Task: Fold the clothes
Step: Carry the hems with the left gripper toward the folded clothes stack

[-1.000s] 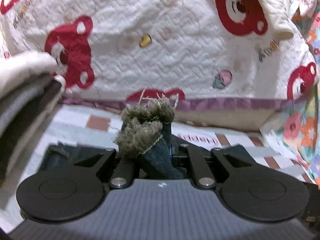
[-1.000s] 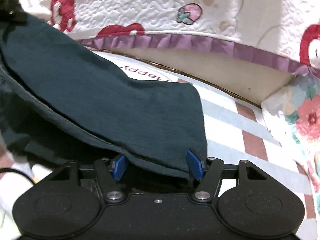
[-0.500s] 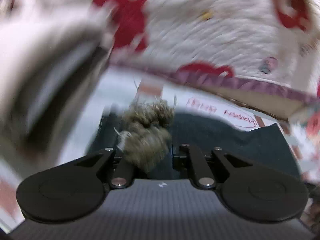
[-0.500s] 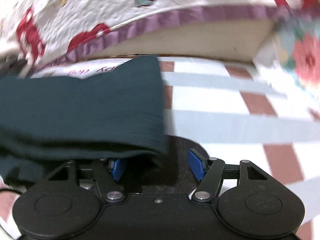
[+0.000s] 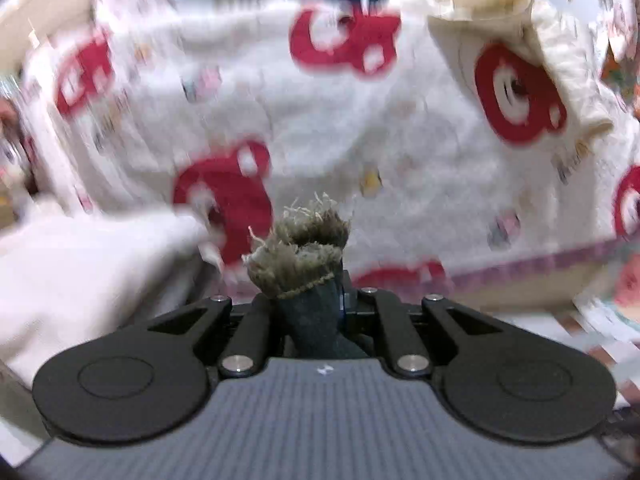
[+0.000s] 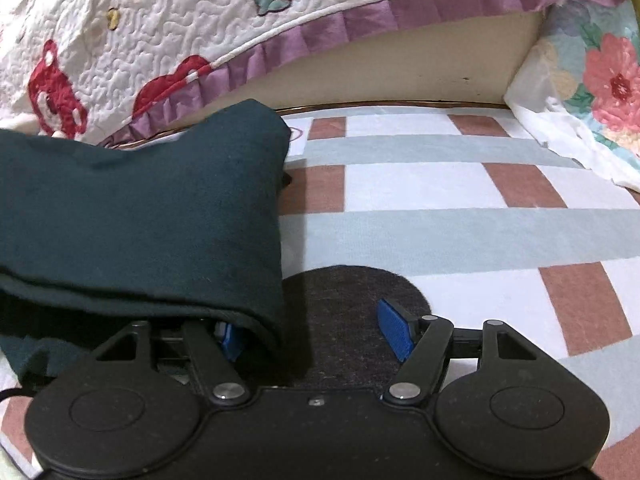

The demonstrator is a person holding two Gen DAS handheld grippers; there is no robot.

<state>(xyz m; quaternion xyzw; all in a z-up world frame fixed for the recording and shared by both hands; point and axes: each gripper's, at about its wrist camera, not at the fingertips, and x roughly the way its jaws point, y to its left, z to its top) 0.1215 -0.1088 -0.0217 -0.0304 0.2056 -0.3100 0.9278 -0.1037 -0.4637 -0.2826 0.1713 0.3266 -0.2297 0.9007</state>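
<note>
While the left wrist view is smeared with motion blur, its centre reads clearly: the left gripper (image 5: 310, 304) is clamped on a bunched piece of dark cloth (image 5: 316, 320) whose frayed olive fringe (image 5: 300, 252) sticks up just above the fingers at frame centre. Behind it, a white quilt (image 5: 360, 120) with red bear prints fills the upper frame. A pale, blurred mass occupies the lower left; I cannot tell what it is.

From the right wrist view, the right gripper (image 6: 316, 330) stands spread apart, blue pads (image 6: 396, 328) showing. The folded dark cloth (image 6: 140, 220) lies on the left half of the frame, on a checked sheet (image 6: 440, 200), and its near edge drapes over the left pad; the right pad is bare. The quilt (image 6: 180, 40) with its purple trim (image 6: 360, 16) runs across the top, and a floral cloth (image 6: 600, 80) sits at the upper right.
</note>
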